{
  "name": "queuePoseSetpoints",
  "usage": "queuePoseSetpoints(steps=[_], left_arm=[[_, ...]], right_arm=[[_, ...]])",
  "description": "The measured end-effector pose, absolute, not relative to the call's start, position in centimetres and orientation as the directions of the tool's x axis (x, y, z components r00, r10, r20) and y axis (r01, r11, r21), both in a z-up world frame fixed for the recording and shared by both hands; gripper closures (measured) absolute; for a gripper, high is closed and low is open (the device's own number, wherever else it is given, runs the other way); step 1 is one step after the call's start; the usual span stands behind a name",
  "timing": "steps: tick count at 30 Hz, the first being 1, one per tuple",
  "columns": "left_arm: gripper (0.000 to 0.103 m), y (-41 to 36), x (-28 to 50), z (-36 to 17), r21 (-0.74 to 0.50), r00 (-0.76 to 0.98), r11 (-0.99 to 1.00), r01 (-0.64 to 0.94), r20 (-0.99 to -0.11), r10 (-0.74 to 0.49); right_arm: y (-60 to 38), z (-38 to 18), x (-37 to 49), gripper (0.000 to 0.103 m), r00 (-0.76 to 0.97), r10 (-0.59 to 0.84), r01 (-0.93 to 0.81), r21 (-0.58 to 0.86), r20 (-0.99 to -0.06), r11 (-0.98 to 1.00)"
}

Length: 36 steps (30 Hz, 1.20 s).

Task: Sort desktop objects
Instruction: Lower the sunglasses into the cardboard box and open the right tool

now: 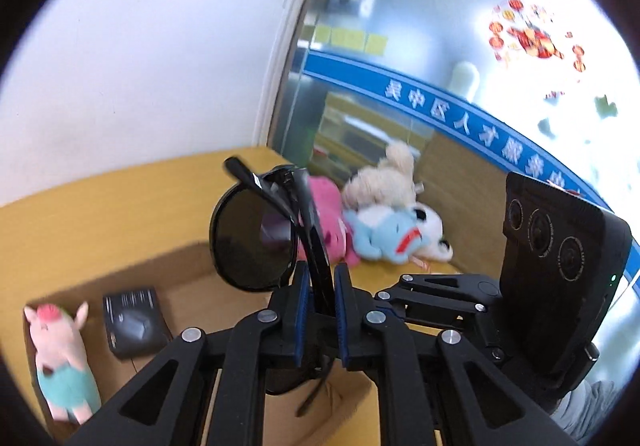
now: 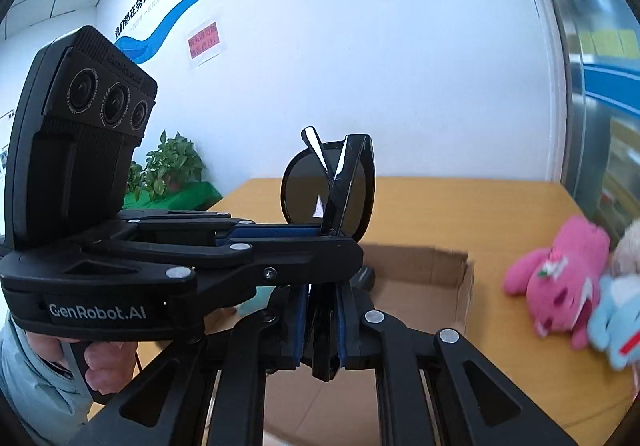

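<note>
1. Left gripper (image 1: 320,302) clamped on folded black sunglasses (image 1: 256,238), blue pads pressed against the frame.
2. Right gripper (image 2: 322,322) also clamped on the same sunglasses (image 2: 328,190), from the other side; both grippers meet at the glasses.
3. Sunglasses held in the air above an open cardboard box (image 2: 432,262) on the wooden table (image 1: 100,206).
4. Box holds a pink pig plush (image 1: 60,358) and a small black box (image 1: 134,322), side by side.
5. Pile of plush toys (image 1: 380,222) lies on the table beyond the box: pink, blue, white, beige.
</note>
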<state>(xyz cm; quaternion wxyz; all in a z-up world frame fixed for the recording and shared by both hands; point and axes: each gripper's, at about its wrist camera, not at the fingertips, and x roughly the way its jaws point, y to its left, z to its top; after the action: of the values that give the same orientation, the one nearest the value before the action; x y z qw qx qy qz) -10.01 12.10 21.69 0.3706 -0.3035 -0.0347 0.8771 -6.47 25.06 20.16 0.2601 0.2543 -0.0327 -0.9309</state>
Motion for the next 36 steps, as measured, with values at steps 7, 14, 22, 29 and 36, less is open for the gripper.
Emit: queuePoseSetpoints(steps=[7,14,22,29,36], left_arm=[[0.093,10.8,-15.6,23.1,-0.299,-0.562,-0.732,-0.612,-0.486,0.669],[0.093,9.8,-22.1,17.5,-0.421,-0.506,-0.733,-0.534,-0.536,0.676],[0.093,10.5,-28.8,7.4,-0.509,-0.372,-0.751,-0.42,-0.659,0.654],[0.093,11.3,-31.8,-0.1,-0.595,-0.249,-0.742,-0.308,-0.702,0.667],[0.088,12.3,-32.6,-3.0,-0.532,-0.218,-0.81,-0.246,-0.784,0.581]], right_arm=[[23.6,22.8,-13.5,0.093,-0.727,-0.496,0.482,0.161,-0.476,-0.861],[23.0,19.0,-21.1,0.093,-0.635,-0.503,0.469,0.225,-0.586,-0.854],[22.8,9.2,-28.2,0.093,-0.507,-0.472,0.397,0.29,-0.721,-0.871],[23.4,1.5,-32.2,0.093,-0.348,-0.436,0.293,0.345,-0.83,-0.892],[22.8,-1.9,-32.7,0.093,-0.281,-0.395,0.214,0.345,-0.875,-0.914]])
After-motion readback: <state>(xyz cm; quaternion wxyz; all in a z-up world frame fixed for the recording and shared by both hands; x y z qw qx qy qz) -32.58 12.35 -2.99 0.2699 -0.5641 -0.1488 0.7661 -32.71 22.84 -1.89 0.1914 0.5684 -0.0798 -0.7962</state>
